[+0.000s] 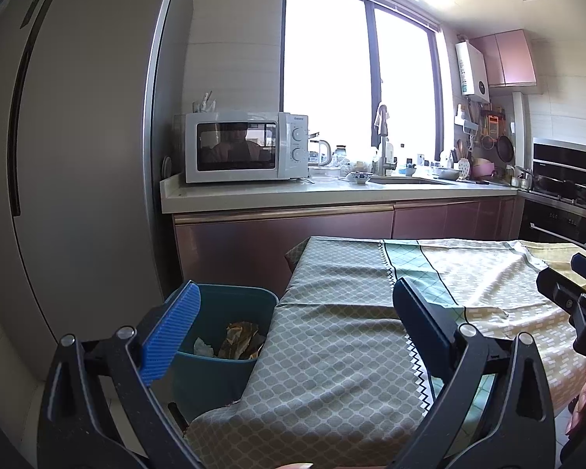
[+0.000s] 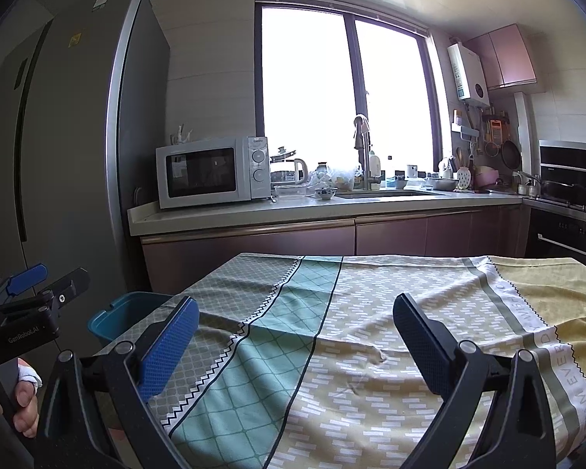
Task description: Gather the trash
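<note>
A teal bin (image 1: 230,336) stands on the floor against the left end of the cloth-covered table (image 1: 371,336). Inside it lie crumpled brown paper (image 1: 240,340) and a pale wad (image 1: 204,347). My left gripper (image 1: 295,312) hovers open over the table's near left corner, its left pad above the bin, nothing between its fingers. My right gripper (image 2: 295,322) is open and empty above the middle of the table (image 2: 371,312). The right wrist view shows the bin's rim (image 2: 127,314) at the left and the left gripper (image 2: 39,285) beside it.
A tall grey fridge (image 1: 70,156) stands left of the bin. Behind the table runs a counter (image 1: 332,191) with a white microwave (image 1: 242,146), kettle, bowls and a sink. A stove and oven (image 1: 566,203) sit at the right. A hand (image 2: 23,394) holds the left gripper's handle.
</note>
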{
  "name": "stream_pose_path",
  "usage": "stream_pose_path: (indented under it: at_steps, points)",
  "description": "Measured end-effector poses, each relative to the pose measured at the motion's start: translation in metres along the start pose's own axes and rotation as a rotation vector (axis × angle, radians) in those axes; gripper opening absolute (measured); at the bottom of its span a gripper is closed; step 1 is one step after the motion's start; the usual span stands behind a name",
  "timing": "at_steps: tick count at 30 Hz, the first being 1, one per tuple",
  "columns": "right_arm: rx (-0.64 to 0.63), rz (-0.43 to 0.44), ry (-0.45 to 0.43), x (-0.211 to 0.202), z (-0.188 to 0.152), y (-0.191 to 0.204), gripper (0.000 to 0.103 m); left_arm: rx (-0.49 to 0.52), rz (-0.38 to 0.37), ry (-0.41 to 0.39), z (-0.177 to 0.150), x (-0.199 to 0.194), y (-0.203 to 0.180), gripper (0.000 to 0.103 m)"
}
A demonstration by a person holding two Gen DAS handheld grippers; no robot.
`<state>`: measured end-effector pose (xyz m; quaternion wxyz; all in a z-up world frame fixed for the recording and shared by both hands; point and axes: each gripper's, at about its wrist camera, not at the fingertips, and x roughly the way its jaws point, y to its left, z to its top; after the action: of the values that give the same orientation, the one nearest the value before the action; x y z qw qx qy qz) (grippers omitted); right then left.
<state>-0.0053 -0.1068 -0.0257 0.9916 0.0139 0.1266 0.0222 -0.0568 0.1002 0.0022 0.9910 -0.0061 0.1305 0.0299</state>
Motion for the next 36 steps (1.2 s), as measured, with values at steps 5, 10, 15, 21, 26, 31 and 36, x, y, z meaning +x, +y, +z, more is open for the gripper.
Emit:
stream_pose_path:
  at_steps: [5, 10, 15, 21, 26, 31, 36]
  points:
    - [0.007, 0.001, 0.001, -0.0002, -0.0005, -0.0015, 0.096, -0.004, 0.000, 0.001, -0.0002, 0.0001, 0.0006, 0.097]
    - [0.011, 0.001, 0.005, 0.0005, -0.0010, -0.0026, 0.096, -0.004, 0.003, -0.001, 0.0006, -0.0008, -0.0005, 0.097]
    - [0.014, -0.001, 0.006, 0.0001, -0.0016, -0.0034, 0.096, -0.008, 0.010, -0.003, 0.0011, -0.0021, -0.0011, 0.097]
    - [0.015, -0.002, 0.010, 0.0011, -0.0015, -0.0034, 0.096, -0.011, 0.012, -0.003, 0.0009, -0.0016, -0.0006, 0.097]
    - [0.015, -0.002, 0.009, 0.0012, -0.0015, -0.0035, 0.096, -0.017, 0.018, -0.006, 0.0019, -0.0013, 0.0007, 0.097]
    - [0.017, -0.003, 0.014, 0.0010, -0.0020, -0.0035, 0.096, -0.018, 0.019, -0.005, 0.0020, -0.0017, 0.0008, 0.097]
    - [0.017, -0.005, 0.011, 0.0009, -0.0023, -0.0036, 0.096, -0.017, 0.018, -0.007, 0.0020, -0.0013, 0.0008, 0.097]
